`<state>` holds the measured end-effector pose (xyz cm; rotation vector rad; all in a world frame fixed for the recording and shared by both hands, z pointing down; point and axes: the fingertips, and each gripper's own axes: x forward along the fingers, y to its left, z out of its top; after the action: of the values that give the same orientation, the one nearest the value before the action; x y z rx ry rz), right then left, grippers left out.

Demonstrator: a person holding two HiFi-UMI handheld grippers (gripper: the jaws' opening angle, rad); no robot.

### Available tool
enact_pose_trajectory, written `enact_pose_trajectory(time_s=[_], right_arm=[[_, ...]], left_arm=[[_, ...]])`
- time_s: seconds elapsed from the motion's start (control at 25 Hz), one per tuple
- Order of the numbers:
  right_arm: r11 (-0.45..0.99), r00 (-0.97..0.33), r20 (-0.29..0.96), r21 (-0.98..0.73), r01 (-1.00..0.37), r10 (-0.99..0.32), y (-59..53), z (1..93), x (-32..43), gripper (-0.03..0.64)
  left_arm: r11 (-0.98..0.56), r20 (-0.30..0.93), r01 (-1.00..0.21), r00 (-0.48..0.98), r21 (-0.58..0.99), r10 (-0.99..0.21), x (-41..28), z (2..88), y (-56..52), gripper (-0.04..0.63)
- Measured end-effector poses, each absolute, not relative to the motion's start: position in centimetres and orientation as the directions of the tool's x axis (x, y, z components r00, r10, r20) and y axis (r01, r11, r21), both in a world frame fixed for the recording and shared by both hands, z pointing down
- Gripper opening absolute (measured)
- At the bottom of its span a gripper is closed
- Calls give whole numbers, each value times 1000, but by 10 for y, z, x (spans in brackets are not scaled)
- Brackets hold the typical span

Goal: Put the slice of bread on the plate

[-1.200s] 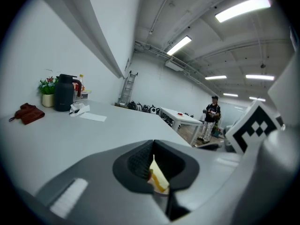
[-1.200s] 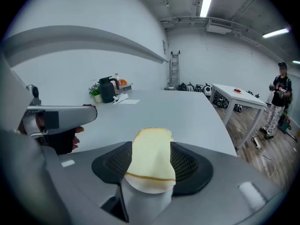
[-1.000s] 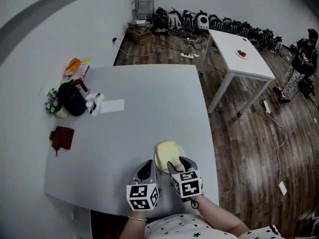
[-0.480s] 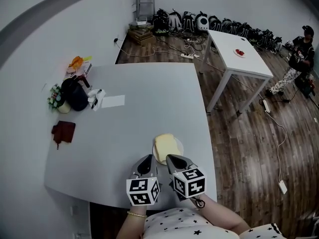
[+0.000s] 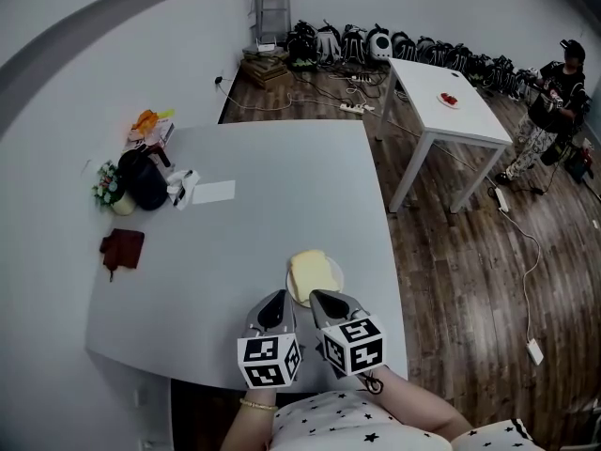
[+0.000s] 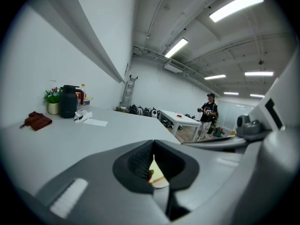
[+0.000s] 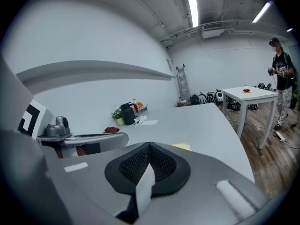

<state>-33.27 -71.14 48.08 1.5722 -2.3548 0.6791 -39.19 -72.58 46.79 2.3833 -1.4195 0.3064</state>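
Note:
A pale yellow slice of bread (image 5: 308, 271) lies flat on a small white plate (image 5: 338, 274) near the front right of the grey table (image 5: 272, 195). Both grippers hover just short of the plate, on the near side, clear of the bread. My left gripper (image 5: 278, 299) is shut with nothing held. The right gripper (image 5: 316, 297) is also shut and empty, its tip nearest the plate's edge. In the right gripper view the bread (image 7: 181, 146) shows just past the closed jaws (image 7: 149, 146). A sliver of bread (image 6: 155, 171) shows below the left gripper's meeting pads (image 6: 151, 144).
At the table's far left stand a black jug (image 5: 143, 184), a flower pot (image 5: 108, 194), a white sheet (image 5: 213, 192) and a dark red cloth (image 5: 121, 249). The table's right edge runs close by the plate. Beyond it are a white table (image 5: 441, 111), floor cables and a person (image 5: 549, 111).
The right gripper stood open over the bread on the plate; its jaws have closed empty and it has drawn back toward me and risen. The left gripper has also lifted slightly.

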Motion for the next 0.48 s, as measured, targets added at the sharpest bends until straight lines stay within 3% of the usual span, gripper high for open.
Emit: enact_pose_trajectory(time_s=[0.48], right_arm=[[313,-388,426,-237,-920,-817,-713,478,-331,-2]], left_arm=[[-443,363,-877,480,185,-799,-390,469,-727,8]])
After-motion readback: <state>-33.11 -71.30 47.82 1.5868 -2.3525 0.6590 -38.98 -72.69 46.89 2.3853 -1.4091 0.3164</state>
